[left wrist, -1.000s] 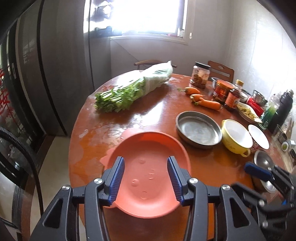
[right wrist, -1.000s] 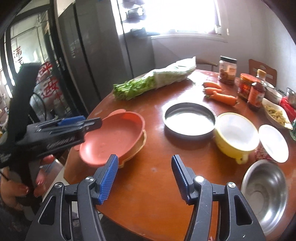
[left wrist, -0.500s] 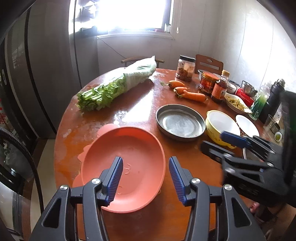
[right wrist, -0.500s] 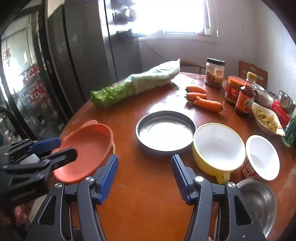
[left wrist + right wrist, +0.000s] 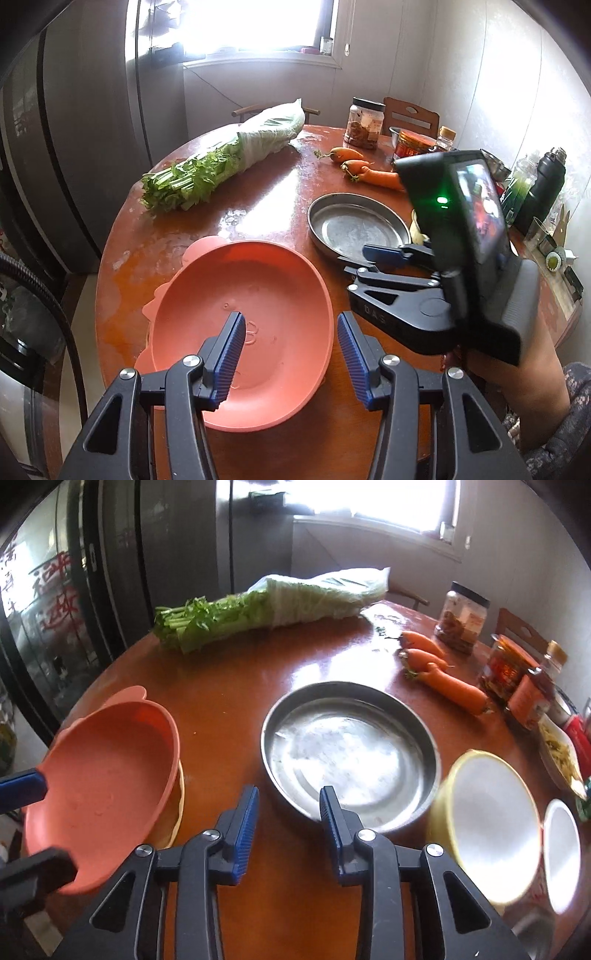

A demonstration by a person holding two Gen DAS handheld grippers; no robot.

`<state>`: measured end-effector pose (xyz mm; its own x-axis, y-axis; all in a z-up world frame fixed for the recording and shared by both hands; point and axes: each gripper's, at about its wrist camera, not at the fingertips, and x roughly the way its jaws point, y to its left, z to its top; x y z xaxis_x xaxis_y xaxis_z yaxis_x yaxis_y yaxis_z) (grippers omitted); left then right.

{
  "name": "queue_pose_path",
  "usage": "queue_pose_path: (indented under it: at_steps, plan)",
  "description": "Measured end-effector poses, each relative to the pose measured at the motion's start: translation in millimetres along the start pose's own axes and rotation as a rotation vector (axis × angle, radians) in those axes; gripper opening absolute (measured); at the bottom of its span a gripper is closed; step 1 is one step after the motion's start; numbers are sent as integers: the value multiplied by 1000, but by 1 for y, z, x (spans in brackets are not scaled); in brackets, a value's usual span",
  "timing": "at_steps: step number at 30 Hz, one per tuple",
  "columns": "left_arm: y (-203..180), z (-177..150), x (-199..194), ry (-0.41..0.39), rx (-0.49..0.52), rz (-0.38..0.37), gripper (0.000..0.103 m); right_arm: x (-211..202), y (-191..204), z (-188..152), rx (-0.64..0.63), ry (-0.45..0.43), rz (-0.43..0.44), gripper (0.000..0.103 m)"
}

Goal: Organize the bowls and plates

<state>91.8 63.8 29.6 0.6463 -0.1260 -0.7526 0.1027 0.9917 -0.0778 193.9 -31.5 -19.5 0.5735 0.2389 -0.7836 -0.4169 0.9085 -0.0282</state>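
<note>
An orange plate [image 5: 258,295] lies at the near left of the round wooden table [image 5: 258,206], on a pale yellow plate [image 5: 179,812]. My left gripper [image 5: 290,317] hangs open over it. One pad is above the plate's inside and the other is past its right rim. A round metal pan [image 5: 351,753] sits mid-table. My right gripper [image 5: 289,790] is at the pan's near rim and its jaws are closing. The rim lies between them, with a sliver of table showing beside the left pad. A yellow bowl [image 5: 487,823] and a white bowl [image 5: 561,849] stand to the right.
A bagged bundle of greens [image 5: 221,162] lies at the far left of the table. Carrots [image 5: 443,672], jars [image 5: 465,620] and sauce bottles crowd the far right. A dark flask [image 5: 543,192] stands by the wall. A person's hand [image 5: 517,376] holds the right gripper. A tall fridge [image 5: 147,554] rises on the left.
My right gripper has moved left and down to the metal pan's near rim, and its jaws have narrowed. The left gripper stays over the orange plate.
</note>
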Motion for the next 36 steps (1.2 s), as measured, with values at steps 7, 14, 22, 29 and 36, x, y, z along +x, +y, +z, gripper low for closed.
queue_pose_path:
  at_steps: [7,14,22,29,36]
  plan:
    - [4,-2,-1,1,-17,-9,52,0,2,-4,-10,30,46,26]
    - [-7,-11,-6,3,-4,-21,52,-25,7,-30,-6,55,147,26]
    - [-30,-29,-13,13,24,-36,52,-65,26,-74,-54,49,170,26]
    - [-40,-46,-13,31,18,-50,52,-92,33,-108,-68,33,180,26]
    - [-48,-60,-12,43,14,-45,52,-112,36,-129,-74,20,197,27]
